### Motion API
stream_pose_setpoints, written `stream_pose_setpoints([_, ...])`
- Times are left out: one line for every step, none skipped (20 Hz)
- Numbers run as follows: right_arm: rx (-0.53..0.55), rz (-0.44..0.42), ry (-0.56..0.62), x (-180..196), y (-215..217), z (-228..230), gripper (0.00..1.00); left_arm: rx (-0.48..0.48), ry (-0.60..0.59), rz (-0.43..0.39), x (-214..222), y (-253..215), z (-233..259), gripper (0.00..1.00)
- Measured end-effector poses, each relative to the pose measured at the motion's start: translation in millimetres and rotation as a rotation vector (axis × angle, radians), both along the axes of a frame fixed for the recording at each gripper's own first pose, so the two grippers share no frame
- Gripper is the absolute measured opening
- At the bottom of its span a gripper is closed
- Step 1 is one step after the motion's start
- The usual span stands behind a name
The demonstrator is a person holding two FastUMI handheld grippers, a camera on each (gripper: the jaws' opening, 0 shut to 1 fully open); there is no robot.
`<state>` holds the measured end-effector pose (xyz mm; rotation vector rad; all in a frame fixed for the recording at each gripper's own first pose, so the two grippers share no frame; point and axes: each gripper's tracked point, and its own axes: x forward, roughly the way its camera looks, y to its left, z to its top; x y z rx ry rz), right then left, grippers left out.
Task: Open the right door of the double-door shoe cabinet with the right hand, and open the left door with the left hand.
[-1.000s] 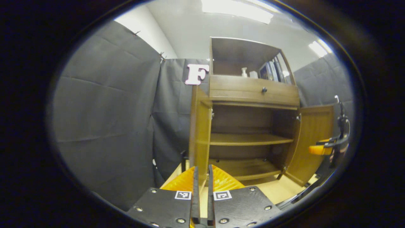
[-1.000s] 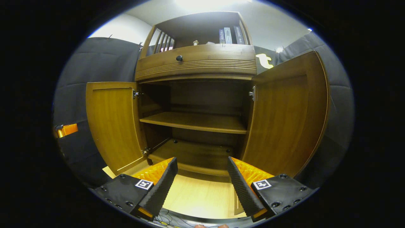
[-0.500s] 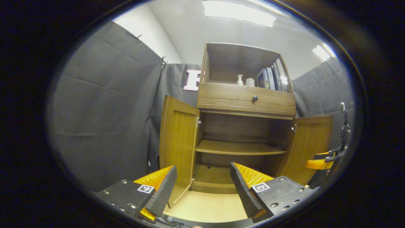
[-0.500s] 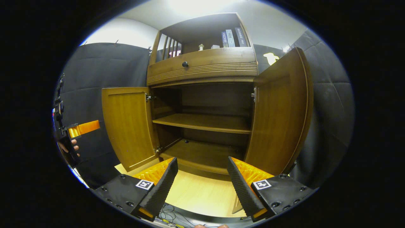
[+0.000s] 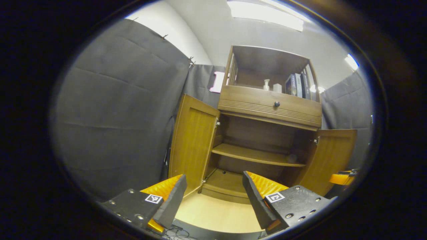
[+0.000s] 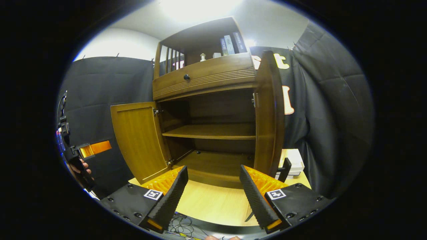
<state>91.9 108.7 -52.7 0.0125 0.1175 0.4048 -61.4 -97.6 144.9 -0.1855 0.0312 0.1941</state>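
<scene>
The wooden shoe cabinet (image 5: 267, 146) stands with both doors swung out. In the left gripper view its left door (image 5: 193, 143) and right door (image 5: 333, 156) flank two bare shelves. My left gripper (image 5: 214, 175) is open, holds nothing and hangs back from the cabinet front, with the right gripper's orange finger (image 5: 342, 178) at the far right. In the right gripper view the left door (image 6: 138, 140) faces me and the right door (image 6: 268, 113) is seen edge-on. My right gripper (image 6: 213, 167) is open with nothing in it. The left gripper (image 6: 95, 148) and a hand (image 6: 78, 166) sit at the far left.
A drawer with a dark knob (image 5: 277, 104) runs above the doors, and books (image 5: 295, 85) and a small bottle (image 5: 266, 85) stand on the top shelf. A white box (image 6: 293, 161) lies right of the cabinet. Cables (image 6: 181, 228) trail below. Black cloth walls close in on both sides.
My left gripper, shut on the left door's edge a second ago, has opened and drawn back. The right gripper has shifted so the right door now looks edge-on.
</scene>
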Motion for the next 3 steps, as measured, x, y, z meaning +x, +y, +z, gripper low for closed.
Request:
stream_pose_setpoints([0.003, -0.007, 0.012, -2, -2, -1, 0.94, 0.012, 0.005, -0.01, -3, -9, 1, 0.96])
stream_pose_setpoints([0.008, -0.009, 0.024, -5, -3, -2, 0.92, 0.035, 0.01, -0.025, -6, -15, 3, 0.96])
stream_pose_setpoints([0.019, -0.007, 0.031, -7, -3, -3, 0.92, 0.063, 0.015, -0.032, -9, -20, 6, 0.96])
